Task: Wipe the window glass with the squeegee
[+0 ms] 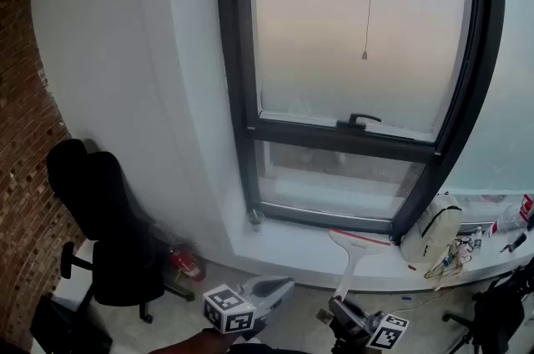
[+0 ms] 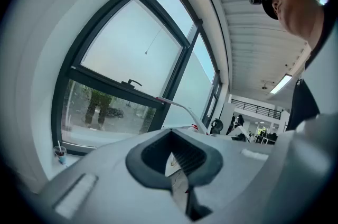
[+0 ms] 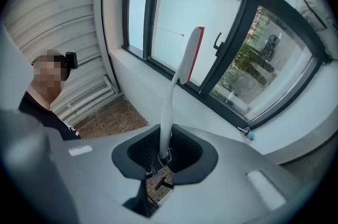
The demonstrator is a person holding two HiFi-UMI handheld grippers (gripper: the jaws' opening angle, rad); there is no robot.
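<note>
Pinches the white squeegee [image 1: 354, 250] by the lower end of its handle in the right hand-held gripper [image 1: 340, 302], low at the bottom of the head view. Points the red-edged blade upward, in front of the window sill [image 1: 284, 248] and below the lower pane, short of the window glass [image 1: 359, 27]. Seats the thin handle in the dark recess between the right jaws, upright and clamped from both sides.

Carries the left hand-held gripper [image 1: 284, 285] just left of the right one, aimed toward the window, with jaws drawn together down to a thin slit and nothing between them.

Shows a hazy upper pane and a clearer lower pane inside a dark frame. Shows a black window handle [image 1: 359, 120] on the frame's middle bar and a thin pull cord [image 1: 368, 2] hanging before the upper pane. Places a small cup [image 1: 254, 216] with a straw at the sill's left corner and a white bag [image 1: 430, 231] leaning at the sill's right end, next to small clutter too fine to make out. Sets a black office chair [image 1: 108, 219] by the brick wall [image 1: 21, 177] at left, with a red item [image 1: 188, 263] on the floor just beside it.
</note>
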